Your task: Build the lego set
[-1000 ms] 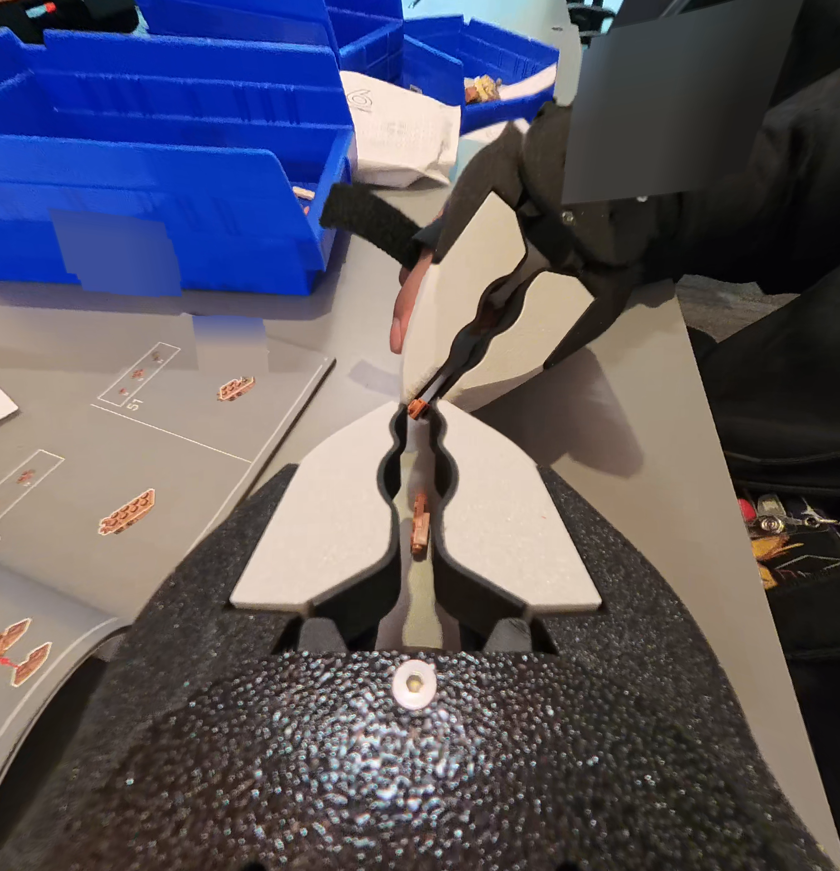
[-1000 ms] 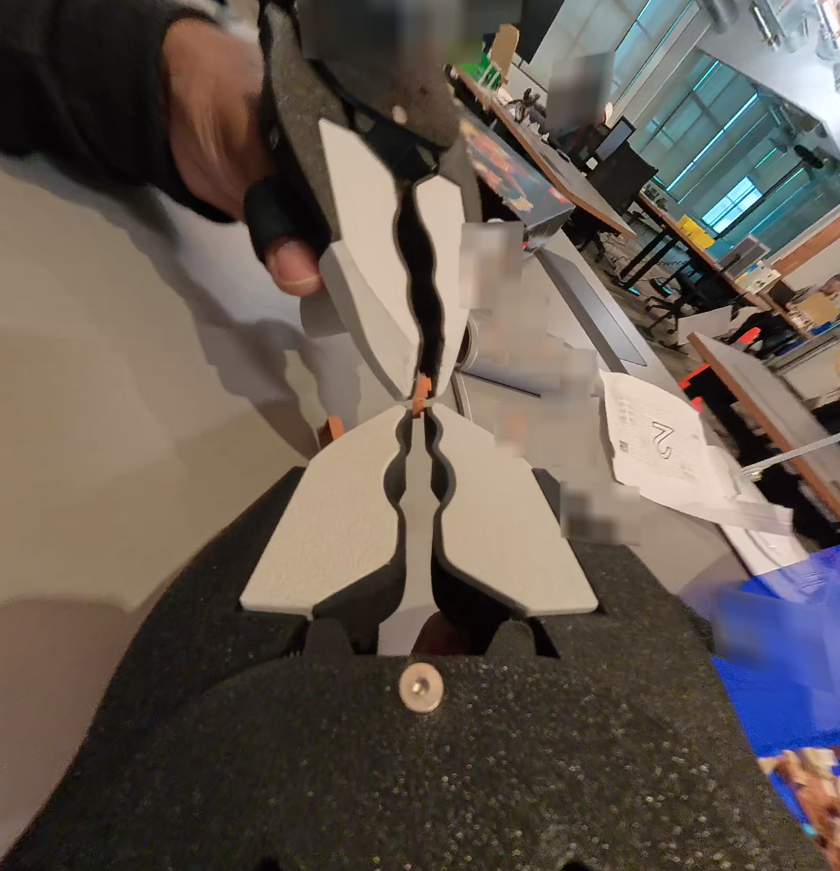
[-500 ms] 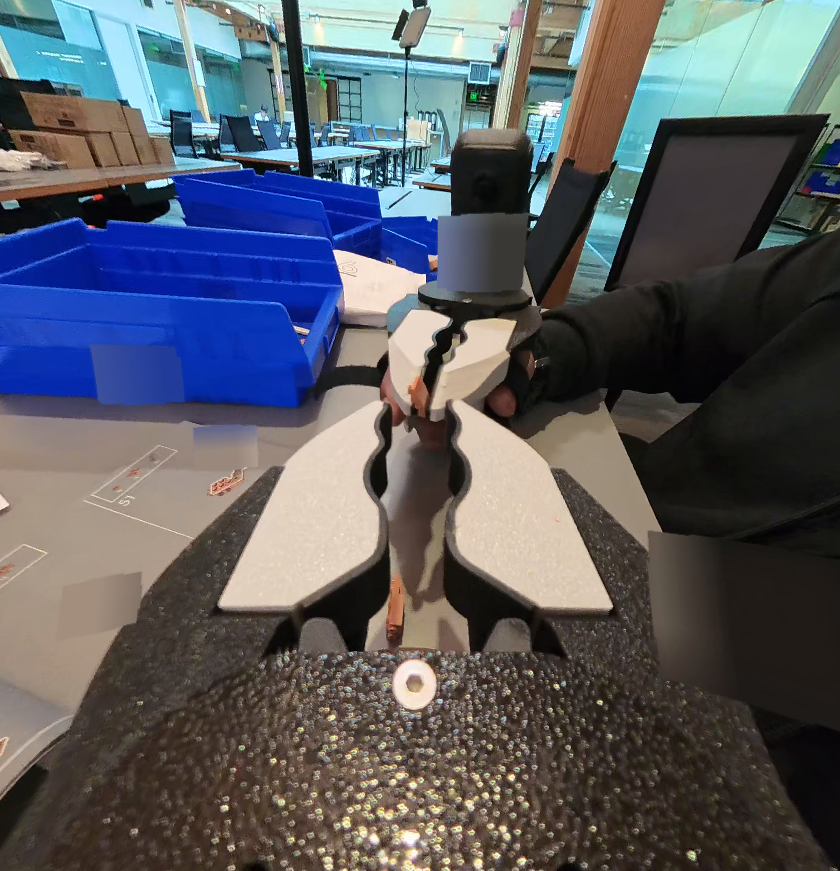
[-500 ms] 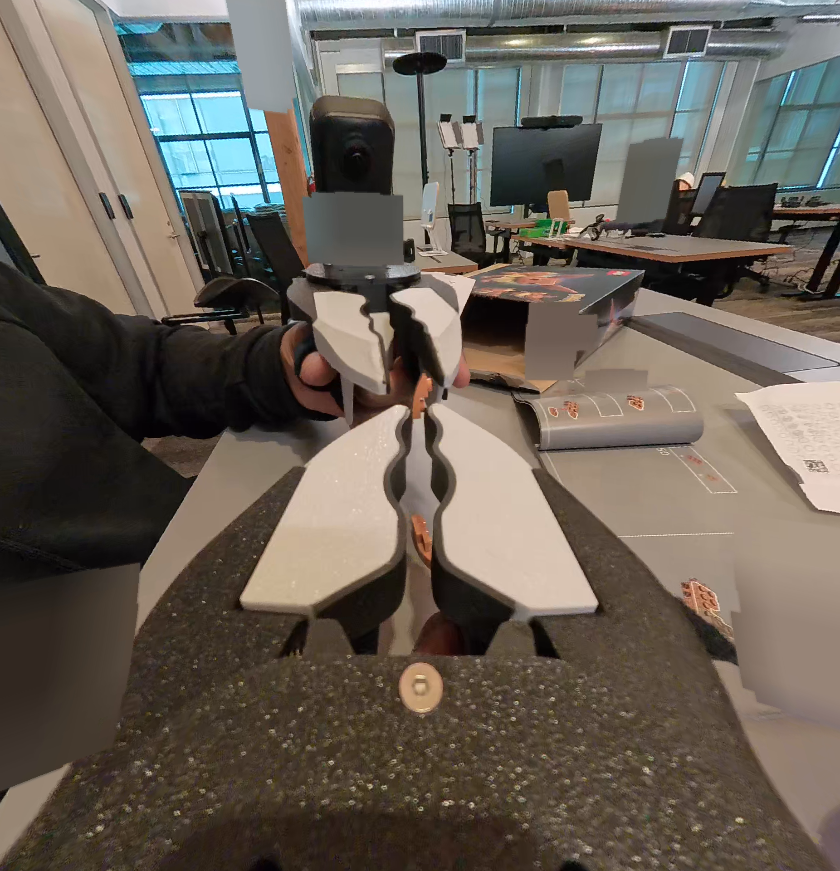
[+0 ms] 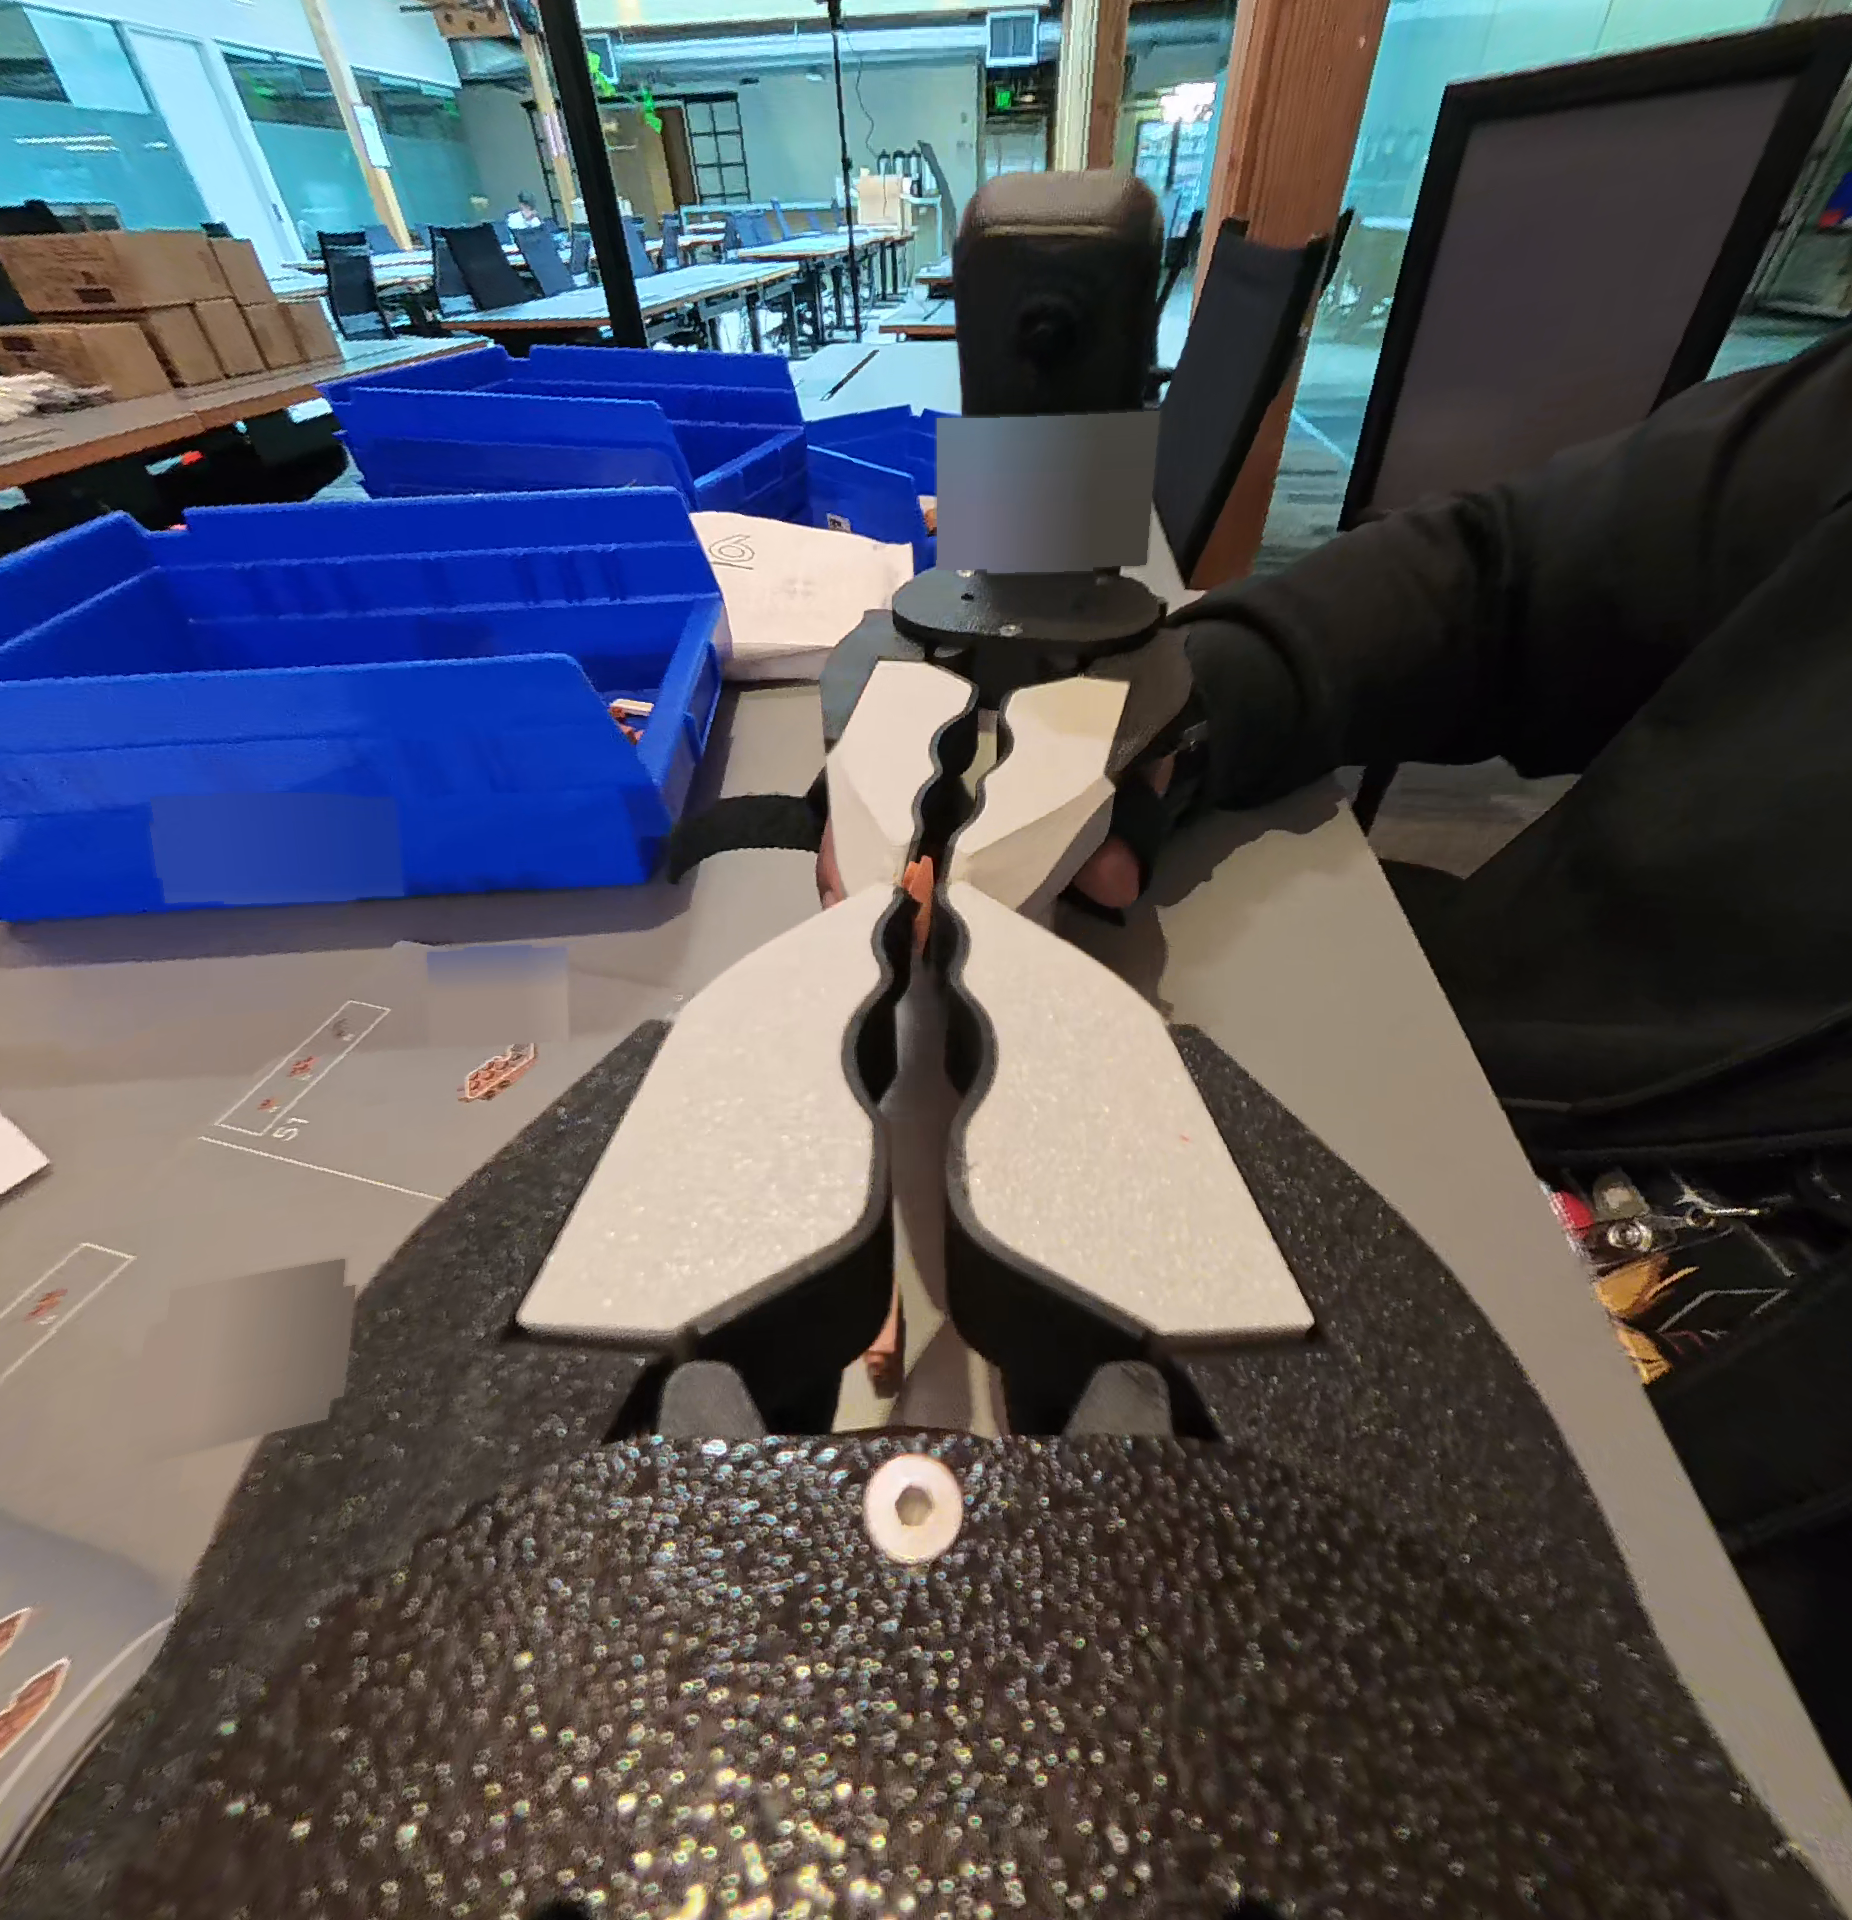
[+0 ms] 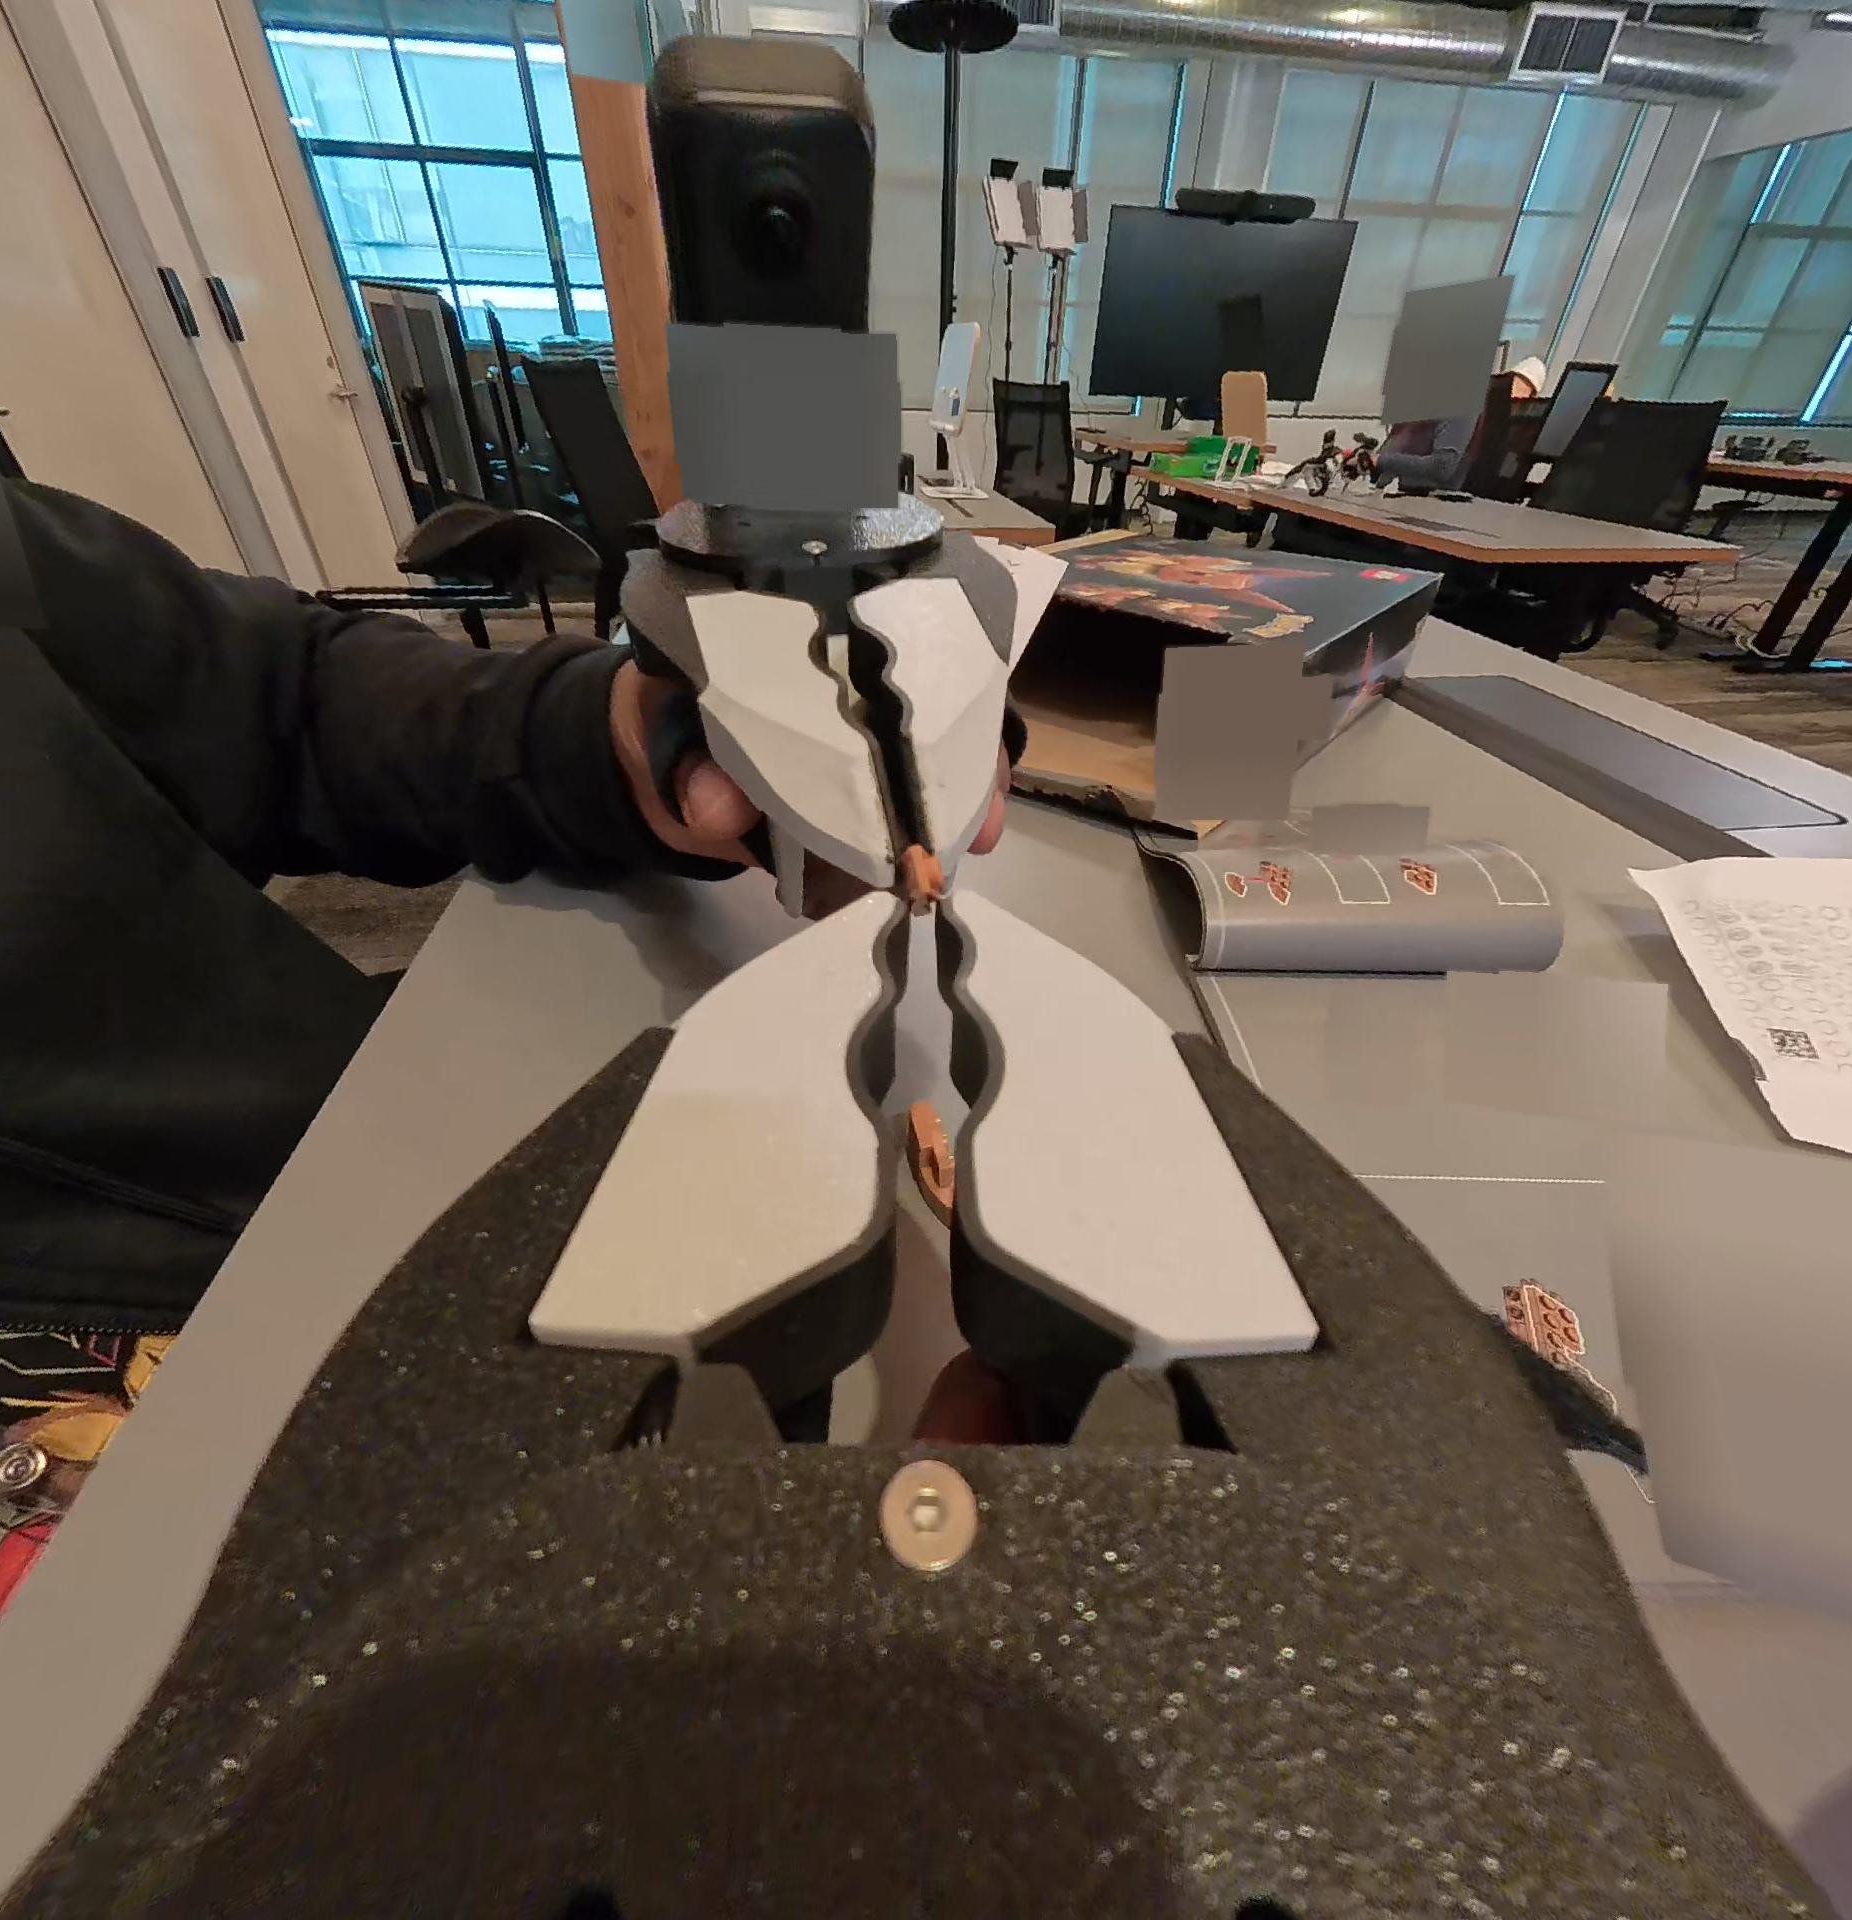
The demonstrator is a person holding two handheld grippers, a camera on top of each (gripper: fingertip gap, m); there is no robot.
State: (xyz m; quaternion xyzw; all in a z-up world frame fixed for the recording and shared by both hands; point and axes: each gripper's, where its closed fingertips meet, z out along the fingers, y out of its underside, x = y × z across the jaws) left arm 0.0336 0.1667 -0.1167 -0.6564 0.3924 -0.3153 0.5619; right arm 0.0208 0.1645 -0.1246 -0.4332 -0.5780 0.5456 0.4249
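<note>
Two handheld grippers met tip to tip over the grey table (image 5: 1296,997), sharing one small orange brick.

The left gripper (image 5: 917,920) and the right gripper (image 6: 917,909) were each clenched on the orange toy brick piece (image 6: 918,871), which sat in the air between their facing fingertips. A second orange piece (image 6: 930,1158) lay on the table below the right gripper; blue bins (image 5: 361,727) stood left, an instruction booklet (image 6: 1379,904) nearby.

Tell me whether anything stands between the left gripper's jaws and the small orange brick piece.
Nothing visible does. The orange brick piece sits right at the tips of the left gripper. The right gripper meets it tip to tip from the opposite side, above the grey table.
</note>
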